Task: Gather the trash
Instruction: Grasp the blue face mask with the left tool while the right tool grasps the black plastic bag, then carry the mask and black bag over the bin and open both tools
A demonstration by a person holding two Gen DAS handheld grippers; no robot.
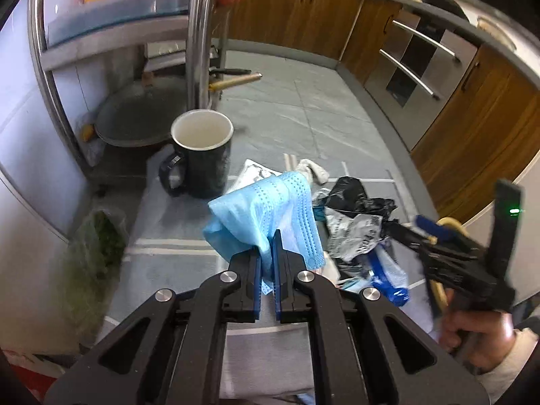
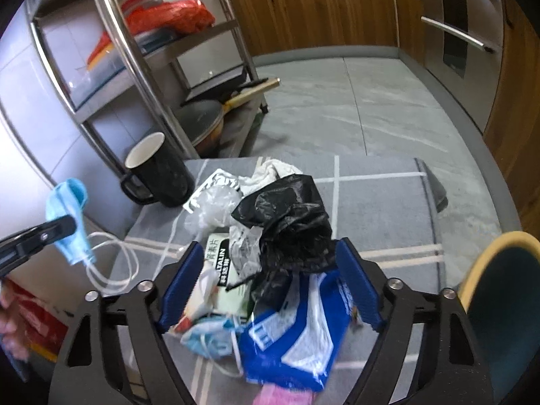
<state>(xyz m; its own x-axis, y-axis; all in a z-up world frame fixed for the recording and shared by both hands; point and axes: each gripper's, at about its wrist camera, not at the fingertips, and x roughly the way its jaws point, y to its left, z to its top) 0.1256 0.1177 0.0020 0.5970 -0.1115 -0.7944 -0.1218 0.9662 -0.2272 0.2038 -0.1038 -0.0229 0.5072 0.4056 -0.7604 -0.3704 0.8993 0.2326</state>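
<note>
Pinching a blue face mask [image 1: 270,216] aloft, left gripper [image 1: 267,246] hangs left of right gripper [image 2: 270,260], spread wide over black bag [image 2: 290,222] and blue wrapper [image 2: 297,341].

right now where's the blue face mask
The blue face mask is pinched in the left claw, lifted above the grey mat, left of the trash pile and near the black mug.

Cool, even indoor light with soft shadows; strong fisheye bending and dark corners; edges blur, and glare streaks the steel rack [image 2: 111,30].
</note>
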